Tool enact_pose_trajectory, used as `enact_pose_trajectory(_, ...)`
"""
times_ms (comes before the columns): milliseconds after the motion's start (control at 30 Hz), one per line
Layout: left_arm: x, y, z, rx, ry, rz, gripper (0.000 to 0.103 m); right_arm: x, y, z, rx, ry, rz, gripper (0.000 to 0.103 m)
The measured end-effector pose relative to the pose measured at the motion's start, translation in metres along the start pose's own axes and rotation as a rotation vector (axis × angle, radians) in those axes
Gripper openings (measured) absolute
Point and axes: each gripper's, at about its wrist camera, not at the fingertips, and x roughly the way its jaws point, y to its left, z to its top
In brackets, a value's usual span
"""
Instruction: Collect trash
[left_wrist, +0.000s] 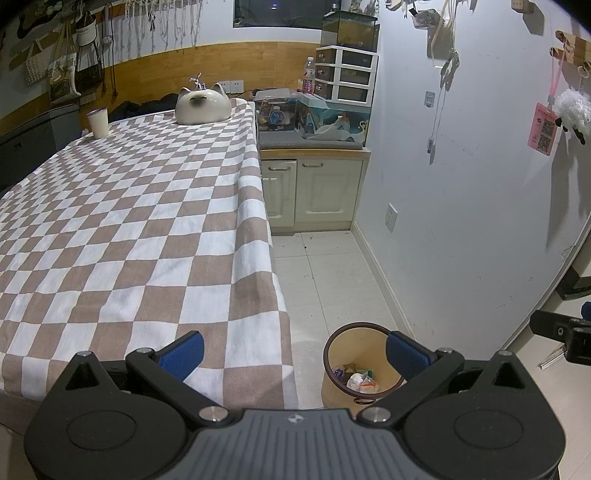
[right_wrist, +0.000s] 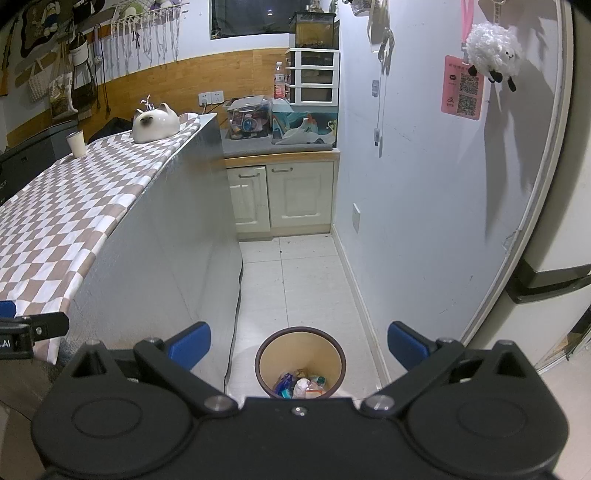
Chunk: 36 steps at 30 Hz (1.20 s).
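Note:
A round beige trash bin (left_wrist: 338, 354) with a dark rim stands on the tiled floor beside the table; in the right wrist view the bin (right_wrist: 301, 354) sits directly below. Crumpled paper and coloured wrappers (right_wrist: 301, 386) lie at its bottom, also seen as trash (left_wrist: 356, 378) in the left wrist view. My left gripper (left_wrist: 295, 352) is open and holds nothing, over the table's near corner and the bin. My right gripper (right_wrist: 299, 347) is open and holds nothing, above the bin. Part of the right gripper (left_wrist: 565, 332) shows at the right edge.
A table with a brown-and-white checked cloth (left_wrist: 129, 221) carries a white cat-shaped ceramic (left_wrist: 201, 105) and a cup (left_wrist: 98, 122) at its far end. A cream cabinet (left_wrist: 314, 188) with boxes and drawers closes the aisle. The wall (left_wrist: 461, 184) runs along the right.

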Motion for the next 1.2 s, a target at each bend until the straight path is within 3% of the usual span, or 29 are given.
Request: enact_pose_trajectory(1200, -0.0016, -0.0027, 0.0005, 0.004, -0.004, -0.003, 0.103, -0.0001, 0.0005, -0.0004, -0.001, 0.001, 0.000, 0.103)
